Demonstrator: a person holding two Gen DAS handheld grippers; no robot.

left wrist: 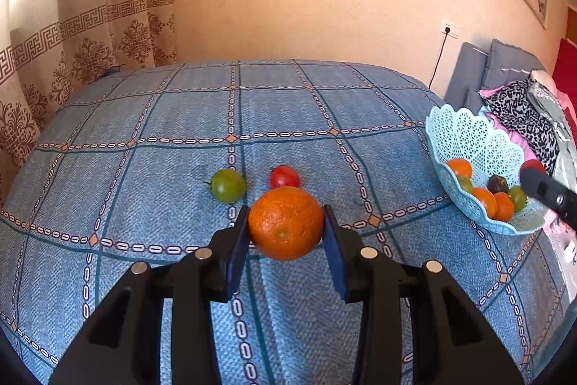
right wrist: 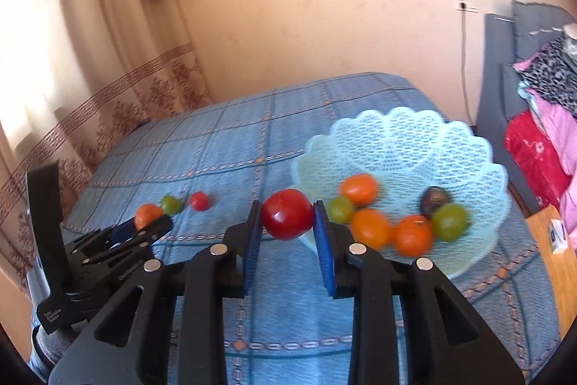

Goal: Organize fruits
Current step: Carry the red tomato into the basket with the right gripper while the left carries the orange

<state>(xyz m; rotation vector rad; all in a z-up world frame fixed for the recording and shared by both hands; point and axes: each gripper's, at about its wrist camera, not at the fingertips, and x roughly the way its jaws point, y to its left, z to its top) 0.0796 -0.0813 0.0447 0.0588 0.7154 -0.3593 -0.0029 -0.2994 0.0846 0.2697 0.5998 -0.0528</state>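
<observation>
My left gripper [left wrist: 286, 222] is shut on a large orange [left wrist: 285, 222], held just above the blue checked cloth [left wrist: 144, 168]. Behind it on the cloth lie a green tomato [left wrist: 228, 185] and a small red tomato [left wrist: 285, 176]. My right gripper [right wrist: 286, 217] is shut on a red tomato [right wrist: 287, 214], close to the left rim of the pale blue lattice basket [right wrist: 407, 136]. That basket [left wrist: 472, 139] holds several orange, green and dark fruits. In the right wrist view the left gripper [right wrist: 144, 226] shows at lower left with the orange [right wrist: 147, 214], beside the green tomato [right wrist: 170, 204] and small red tomato [right wrist: 199, 200].
A grey headboard [left wrist: 468, 74] and a pile of patterned and pink bedding [left wrist: 523, 118] stand right of the table. A wooden surface [right wrist: 551, 258] lies beyond the cloth's right edge. Patterned curtains [left wrist: 54, 67] hang at left; a wall socket with cable [left wrist: 449, 31] is behind.
</observation>
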